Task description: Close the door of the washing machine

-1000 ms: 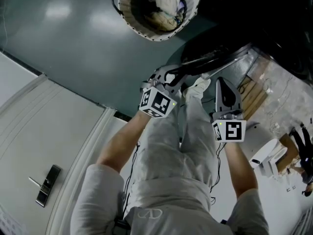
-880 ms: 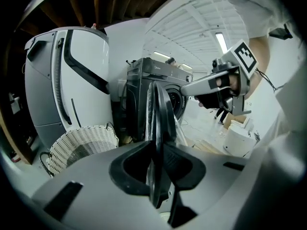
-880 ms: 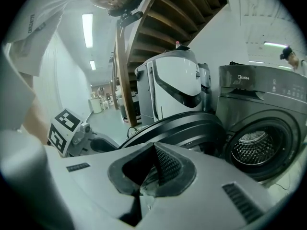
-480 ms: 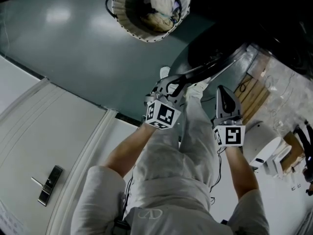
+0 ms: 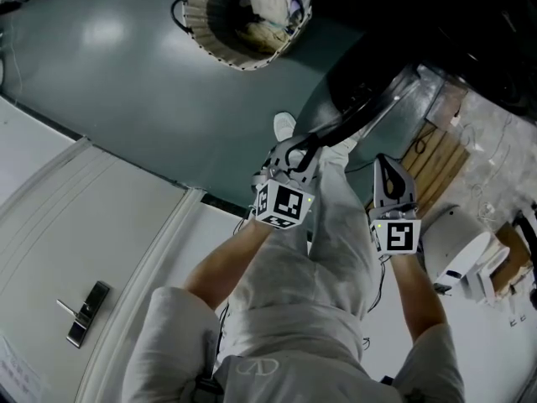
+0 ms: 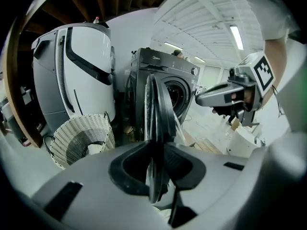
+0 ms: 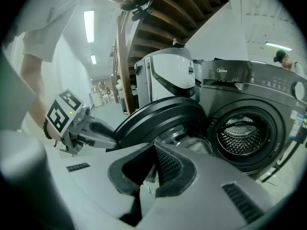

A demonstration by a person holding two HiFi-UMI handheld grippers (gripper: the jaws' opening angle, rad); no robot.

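Observation:
The dark washing machine [image 7: 240, 78] stands with its drum [image 7: 242, 135] uncovered. Its round door [image 5: 357, 107] hangs open, swung out toward me. My left gripper [image 5: 289, 149] is shut on the door's rim, and in the left gripper view the door [image 6: 156, 109] runs edge-on between the jaws of that gripper [image 6: 156, 169]. My right gripper [image 5: 380, 162] is shut with nothing in it, to the right of the left one and just short of the door [image 7: 163, 116]. In the right gripper view, the right gripper [image 7: 153, 169] faces the door's inner side, with the left gripper [image 7: 103, 133] at the rim.
A wicker laundry basket [image 5: 243, 15] with clothes stands on the floor to the left of the machine. A tall white appliance [image 6: 72, 75] stands beside the washer. A wooden pallet [image 5: 436, 170] and a white object [image 5: 461, 254] lie at the right. My legs are below both grippers.
In the head view, my left gripper has shifted down and right with the door rim, closer to the right gripper. The right gripper has moved slightly. The basket has slid toward the top left.

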